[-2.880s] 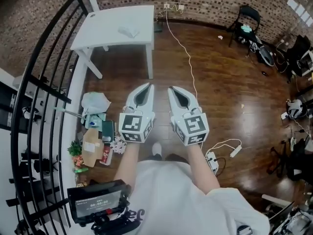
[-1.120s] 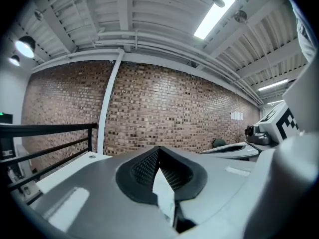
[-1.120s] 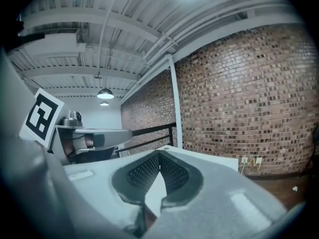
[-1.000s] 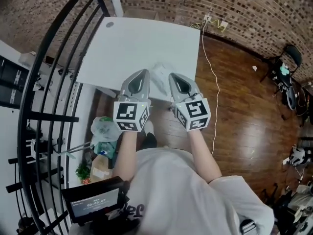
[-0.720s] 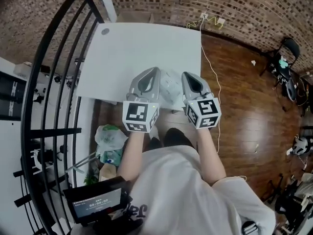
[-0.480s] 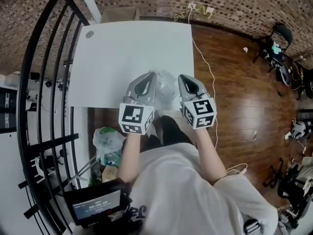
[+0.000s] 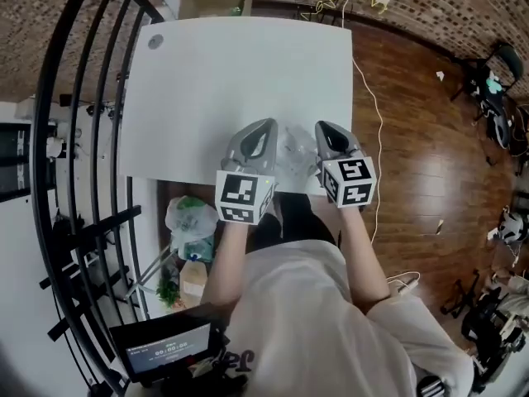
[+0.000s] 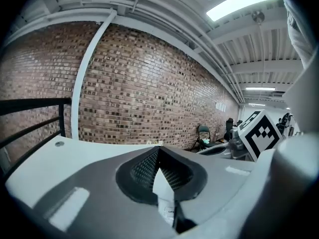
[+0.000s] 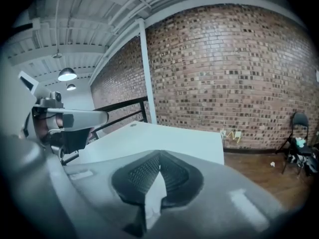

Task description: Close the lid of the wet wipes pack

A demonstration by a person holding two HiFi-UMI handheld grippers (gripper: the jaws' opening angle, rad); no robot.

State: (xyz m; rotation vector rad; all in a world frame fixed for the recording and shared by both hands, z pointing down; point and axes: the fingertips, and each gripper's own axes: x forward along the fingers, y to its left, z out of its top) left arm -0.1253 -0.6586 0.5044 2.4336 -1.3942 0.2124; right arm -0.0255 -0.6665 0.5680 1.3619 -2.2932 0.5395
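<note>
My left tongs (image 7: 263,127) and right tongs (image 7: 325,129) are pinched together, empty, at 9 and 3 o'clock of the wet wipes pack (image 7: 293,149), at the desk's (image 7: 240,64) 6 o'clock edge. It's likely soft, light and slippery, so I'd press its lid.

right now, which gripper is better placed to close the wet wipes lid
Left, but barely. The wet wipes pack lies between the left gripper and right gripper, both with fingers together. A printed white patch shows past the left one's fingers, possibly the pack. The lid itself isn't discernible.
</note>
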